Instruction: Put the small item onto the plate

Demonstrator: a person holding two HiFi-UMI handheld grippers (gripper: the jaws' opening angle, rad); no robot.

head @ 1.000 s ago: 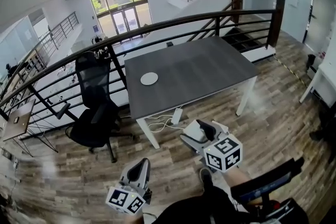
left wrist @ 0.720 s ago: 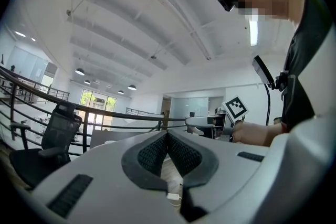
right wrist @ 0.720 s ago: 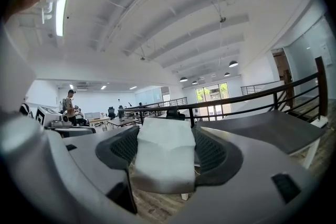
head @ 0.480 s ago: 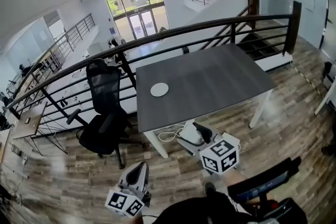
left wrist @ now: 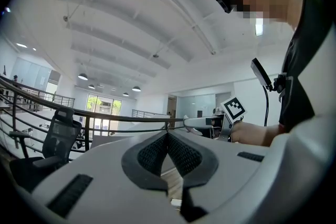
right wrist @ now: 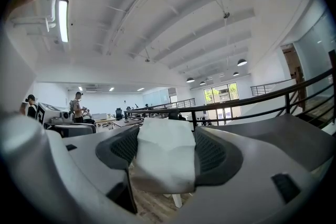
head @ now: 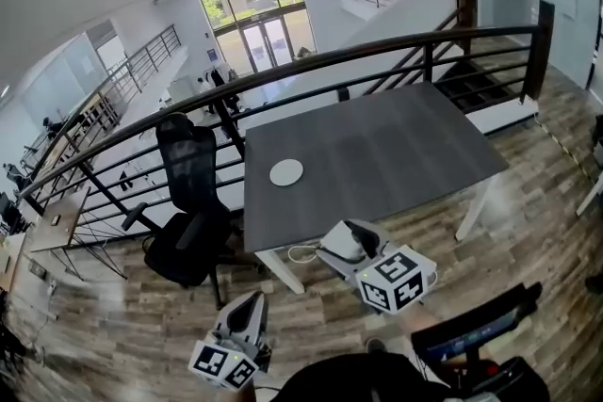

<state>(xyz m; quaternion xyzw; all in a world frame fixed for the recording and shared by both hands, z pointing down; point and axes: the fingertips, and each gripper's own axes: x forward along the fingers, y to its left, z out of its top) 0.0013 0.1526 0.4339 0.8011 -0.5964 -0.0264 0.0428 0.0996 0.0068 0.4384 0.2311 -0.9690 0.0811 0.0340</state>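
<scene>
Pinching white item [right wrist: 164,160], kind hard to make out, between right gripper [right wrist: 166,131] jaws; left gripper [left wrist: 168,139] jaws pressed together; plate [head: 286,171] small, far off on table [head: 396,136].

Wide-open bench [head: 396,146] top around the plate [head: 286,171]; office chair [head: 188,167] crowding its left end, railing [head: 396,48] right behind.

- Head view: above, steeply down; bench [head: 396,141] ahead, well apart.
- Left gripper view, right gripper view: near level, close behind own jaws; all share railing [head: 311,61].
</scene>
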